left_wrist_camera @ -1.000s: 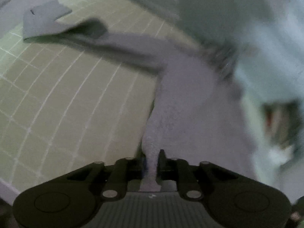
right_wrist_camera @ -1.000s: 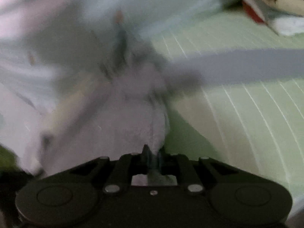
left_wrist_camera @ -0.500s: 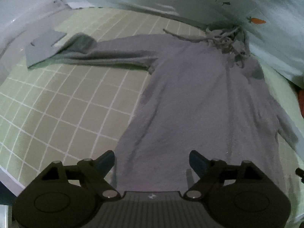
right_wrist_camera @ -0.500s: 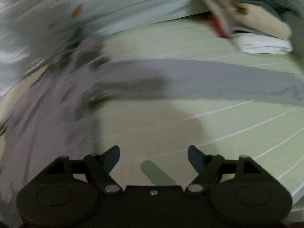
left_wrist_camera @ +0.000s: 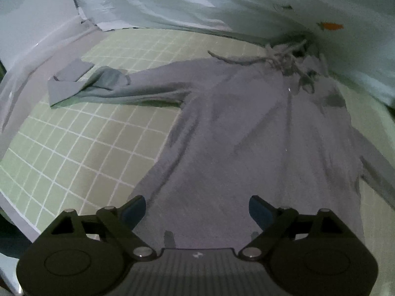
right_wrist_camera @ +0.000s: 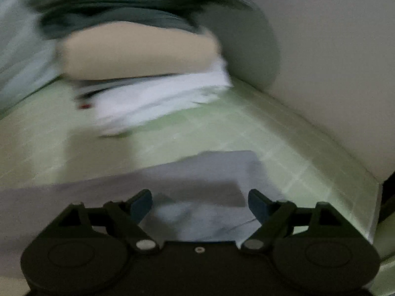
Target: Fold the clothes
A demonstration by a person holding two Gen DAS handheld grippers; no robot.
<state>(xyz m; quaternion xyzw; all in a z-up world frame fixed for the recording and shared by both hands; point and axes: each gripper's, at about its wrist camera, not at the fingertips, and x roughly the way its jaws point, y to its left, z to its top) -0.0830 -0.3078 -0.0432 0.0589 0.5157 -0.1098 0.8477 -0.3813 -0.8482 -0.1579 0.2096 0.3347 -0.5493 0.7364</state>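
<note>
A grey hooded long-sleeved top [left_wrist_camera: 246, 135] lies spread flat on a green gridded mat [left_wrist_camera: 86, 148]. Its hood and drawstrings [left_wrist_camera: 284, 59] point away, and one sleeve [left_wrist_camera: 111, 88] stretches out to the left. My left gripper [left_wrist_camera: 197, 207] hovers over the hem with its jaws opening and nothing pinched between them. In the blurred right wrist view the end of the other sleeve [right_wrist_camera: 209, 170] lies just under my right gripper [right_wrist_camera: 200, 202], whose jaws are also opening and not pressing on the cloth.
A stack of folded clothes [right_wrist_camera: 138, 51] in beige, white and dark green sits on the mat beyond the right sleeve. A pale wall [right_wrist_camera: 333, 74] bounds the mat on the right. A light sheet [left_wrist_camera: 222, 5] hangs behind the hood.
Both grippers let go of the bunched grey cloth and opened wide. The top now lies flat. The right gripper swung out along the sleeve to its end; the left drew back a little.
</note>
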